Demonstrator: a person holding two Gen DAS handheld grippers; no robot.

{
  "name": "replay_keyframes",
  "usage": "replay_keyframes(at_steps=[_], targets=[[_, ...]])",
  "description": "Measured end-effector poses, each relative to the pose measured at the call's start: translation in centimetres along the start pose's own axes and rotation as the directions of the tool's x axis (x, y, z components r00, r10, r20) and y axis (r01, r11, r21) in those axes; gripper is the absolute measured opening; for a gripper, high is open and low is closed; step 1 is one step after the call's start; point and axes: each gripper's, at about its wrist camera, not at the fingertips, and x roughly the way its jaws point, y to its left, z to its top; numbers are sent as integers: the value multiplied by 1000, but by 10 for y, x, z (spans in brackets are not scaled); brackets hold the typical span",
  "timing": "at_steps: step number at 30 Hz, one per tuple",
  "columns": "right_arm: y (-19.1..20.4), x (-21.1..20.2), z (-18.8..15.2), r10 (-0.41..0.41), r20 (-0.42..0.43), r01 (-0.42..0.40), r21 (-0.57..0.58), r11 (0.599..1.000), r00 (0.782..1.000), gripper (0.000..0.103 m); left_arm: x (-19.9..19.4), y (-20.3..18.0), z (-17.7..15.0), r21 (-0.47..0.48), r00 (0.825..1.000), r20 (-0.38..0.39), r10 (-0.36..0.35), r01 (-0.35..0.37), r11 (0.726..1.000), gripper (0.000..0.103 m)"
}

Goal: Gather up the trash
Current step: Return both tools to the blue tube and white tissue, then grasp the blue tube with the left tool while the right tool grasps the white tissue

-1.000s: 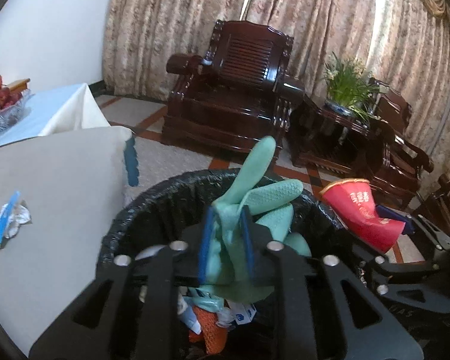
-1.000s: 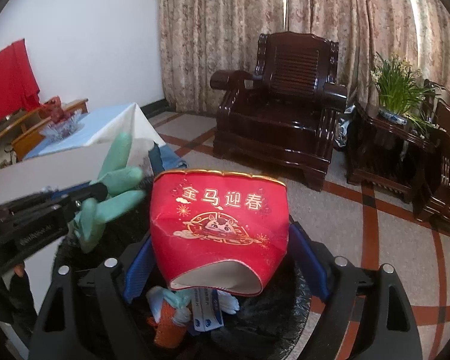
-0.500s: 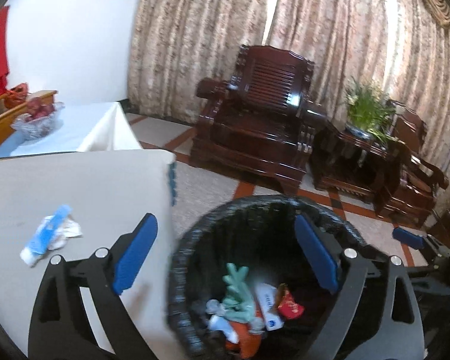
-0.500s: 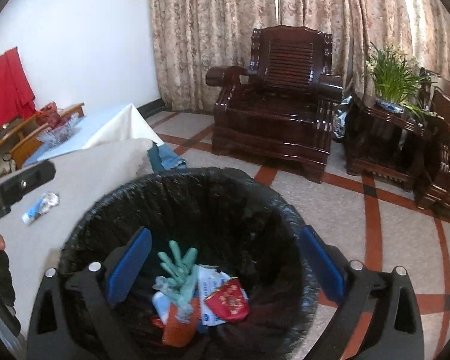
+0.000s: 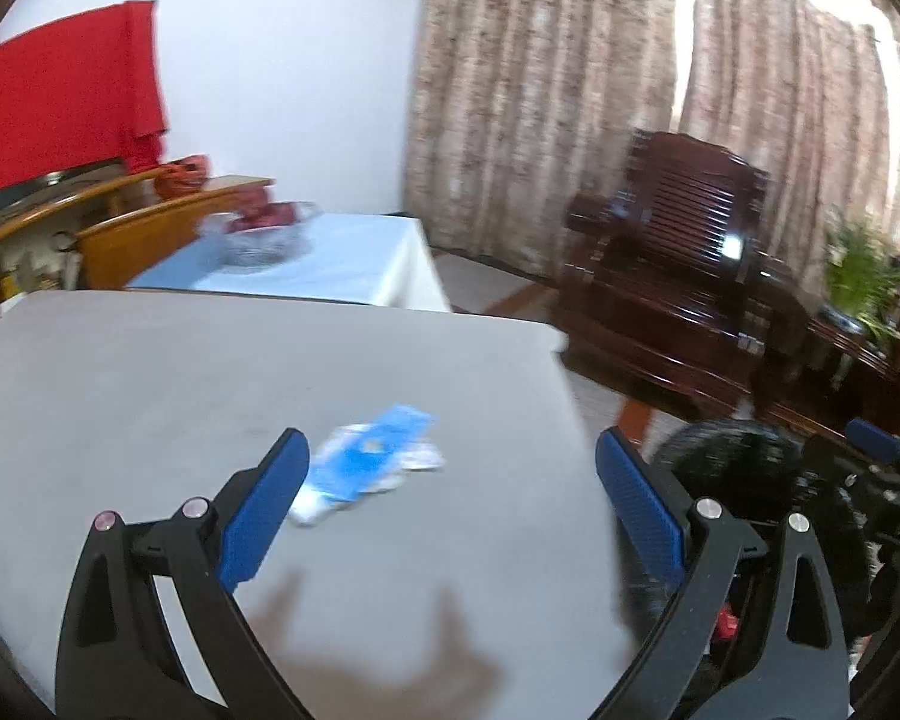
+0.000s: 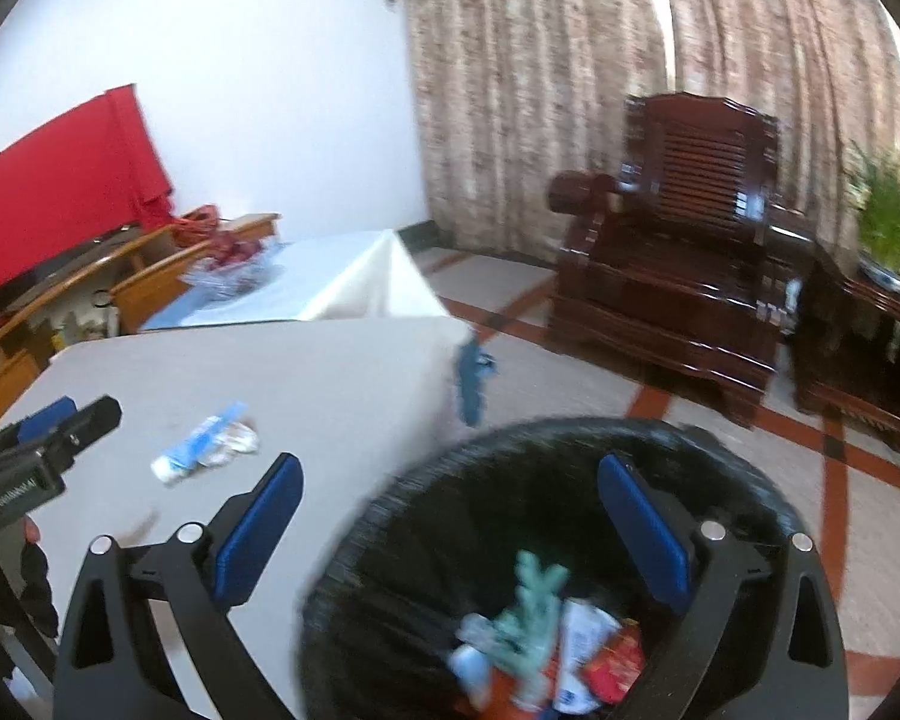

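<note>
A blue and white crumpled wrapper lies on the grey table; it also shows in the right wrist view. My left gripper is open and empty above the table, just short of the wrapper. My right gripper is open and empty over the black-lined bin. In the bin lie a green glove, a red packet and other trash. The bin's rim shows at the right of the left wrist view.
The table's right edge runs beside the bin. A second table with a light cloth holds a glass bowl. A dark wooden armchair and a potted plant stand behind, on a tiled floor.
Both grippers opened and dropped the green glove and the red packet into the bin. The left gripper then swung left over the table toward the wrapper; the right view turned left too.
</note>
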Motion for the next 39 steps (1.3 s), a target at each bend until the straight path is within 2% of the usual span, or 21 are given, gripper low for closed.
replay_keyframes(at_steps=[5, 6, 11, 13, 21, 28, 36, 39], targets=[[36, 19, 8, 54, 21, -54, -26, 998, 998, 97, 0, 42, 1, -20, 997, 5, 77, -77, 997, 94], [54, 31, 10, 77, 15, -77, -38, 996, 997, 97, 2, 51, 1, -25, 996, 2, 90, -90, 996, 94], [81, 57, 12, 99, 7, -99, -57, 994, 995, 97, 17, 76, -2, -35, 992, -17, 122, -123, 992, 94], [95, 79, 9, 97, -9, -97, -61, 993, 995, 97, 29, 83, -6, -39, 991, -36, 128, -129, 991, 94], [106, 134, 1, 72, -78, -75, -47, 996, 994, 96, 81, 95, -25, -35, 985, -133, 108, -113, 993, 94], [107, 152, -3, 68, -104, -74, -52, 996, 992, 96, 113, 92, -38, -25, 974, -215, 70, -77, 997, 92], [108, 167, -12, 75, -142, -83, -51, 995, 987, 96, 138, 93, -49, -41, 950, -311, 32, -47, 998, 72], [110, 170, -14, 76, -152, -84, -46, 995, 985, 96, 142, 91, -49, -50, 943, -331, -12, -5, 999, 51]])
